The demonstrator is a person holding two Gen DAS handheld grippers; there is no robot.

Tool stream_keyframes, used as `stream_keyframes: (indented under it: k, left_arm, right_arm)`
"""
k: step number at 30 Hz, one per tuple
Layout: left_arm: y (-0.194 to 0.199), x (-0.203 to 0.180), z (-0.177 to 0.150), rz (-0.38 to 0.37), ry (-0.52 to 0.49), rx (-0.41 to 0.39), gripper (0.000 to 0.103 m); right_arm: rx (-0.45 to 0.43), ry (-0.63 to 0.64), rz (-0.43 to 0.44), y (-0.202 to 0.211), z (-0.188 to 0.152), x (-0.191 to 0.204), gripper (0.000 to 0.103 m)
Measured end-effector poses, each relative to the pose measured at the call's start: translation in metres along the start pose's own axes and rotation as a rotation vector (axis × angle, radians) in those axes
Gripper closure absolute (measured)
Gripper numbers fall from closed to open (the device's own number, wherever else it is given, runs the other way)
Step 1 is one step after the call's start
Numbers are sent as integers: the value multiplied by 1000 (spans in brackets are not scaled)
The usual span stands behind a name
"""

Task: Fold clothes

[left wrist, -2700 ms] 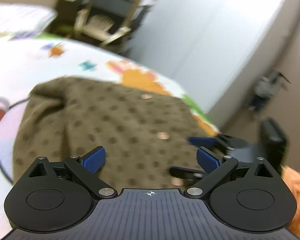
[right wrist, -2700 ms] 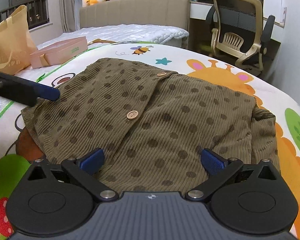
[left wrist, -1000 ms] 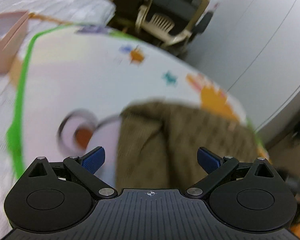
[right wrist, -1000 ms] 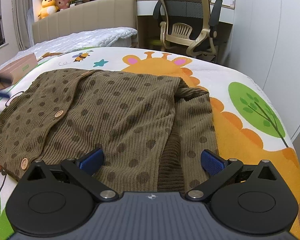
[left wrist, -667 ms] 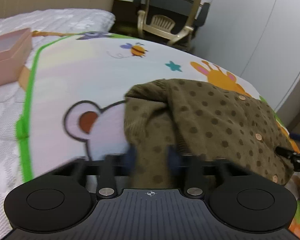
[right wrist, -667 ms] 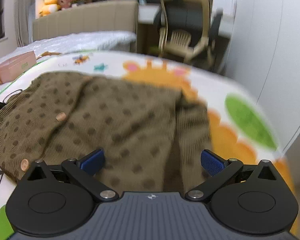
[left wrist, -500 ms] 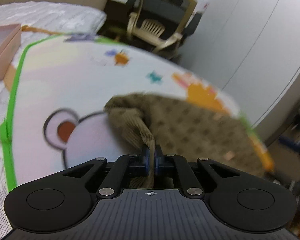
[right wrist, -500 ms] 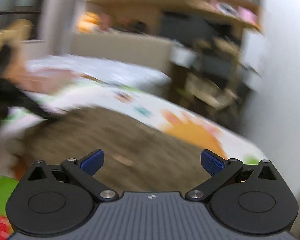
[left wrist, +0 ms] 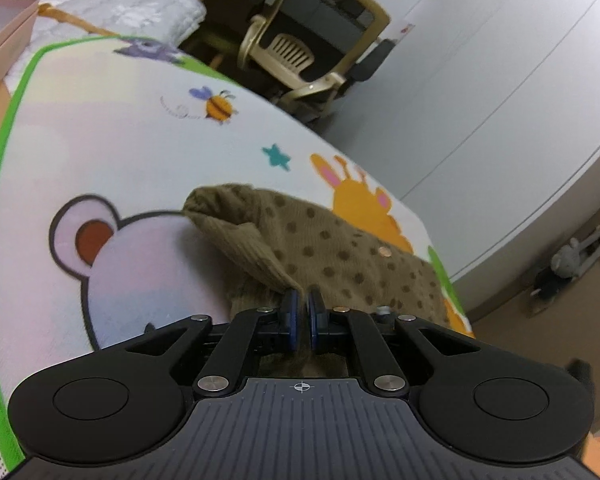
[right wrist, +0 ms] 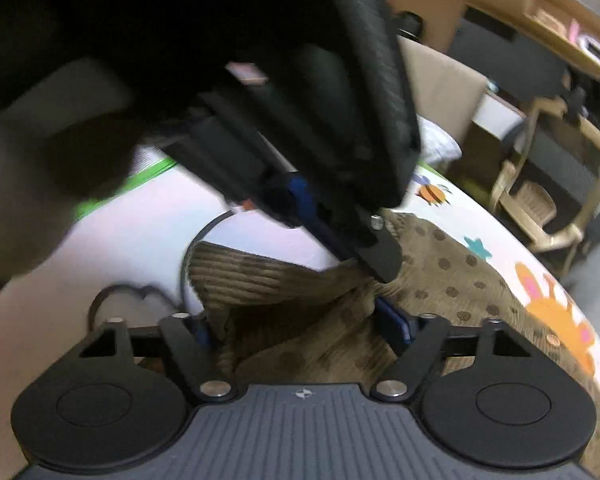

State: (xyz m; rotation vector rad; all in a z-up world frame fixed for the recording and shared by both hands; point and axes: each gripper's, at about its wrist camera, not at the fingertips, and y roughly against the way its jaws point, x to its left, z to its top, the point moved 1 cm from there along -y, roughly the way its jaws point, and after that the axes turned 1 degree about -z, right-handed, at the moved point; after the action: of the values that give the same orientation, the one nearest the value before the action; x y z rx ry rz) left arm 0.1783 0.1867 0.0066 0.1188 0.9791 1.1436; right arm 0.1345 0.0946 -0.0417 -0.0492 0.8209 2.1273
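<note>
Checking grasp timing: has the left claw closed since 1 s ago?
Yes. The left claw is now shut on the brown cardigan edge, beside the bear print; it was open before.

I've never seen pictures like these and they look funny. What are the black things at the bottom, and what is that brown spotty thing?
The black things are grabbing tools, each with two fingers. A person holds one in each hand. Each tool carries a small camera that looks forward along its fingers, so you get one picture from each.

The brown spotty thing is a cardigan with buttons, lying on a play mat printed with a bear, a bee and a giraffe.

In the left tool's picture, the left gripper has pinched an edge of the cardigan between its blue pads.

In the right tool's picture, the right gripper is open, with cloth between its fingers. The big dark blurry shape above is the left tool, seen up close.

Behind stands an office chair.
</note>
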Motion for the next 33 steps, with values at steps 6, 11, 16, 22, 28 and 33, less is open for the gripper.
stream_keyframes:
  k: [6, 11, 16, 22, 28, 33]
  left_arm:
    - [38, -25, 23, -66, -43, -161, 58]
    - [63, -59, 44, -108, -100, -286, 31]
    - [30, -87, 43, -106, -148, -220, 24]
    - [-60, -123, 18, -71, -216, -36, 22]
    - [-123, -127, -17, -34, -219, 135, 27]
    - [-123, -123, -35, -33, -261, 182, 50]
  right_arm:
    - [-49, -133, -34, 9, 7, -34, 85]
    - [-165, -315, -156, 74, -10, -109, 86]
    - [-128, -520, -321, 139, -81, -189, 91]
    - [63, -723, -321, 150, -180, -228, 91]
    - [97, -723, -309, 148, -204, -237, 82]
    - [102, -732, -406, 163, -211, -256, 75]
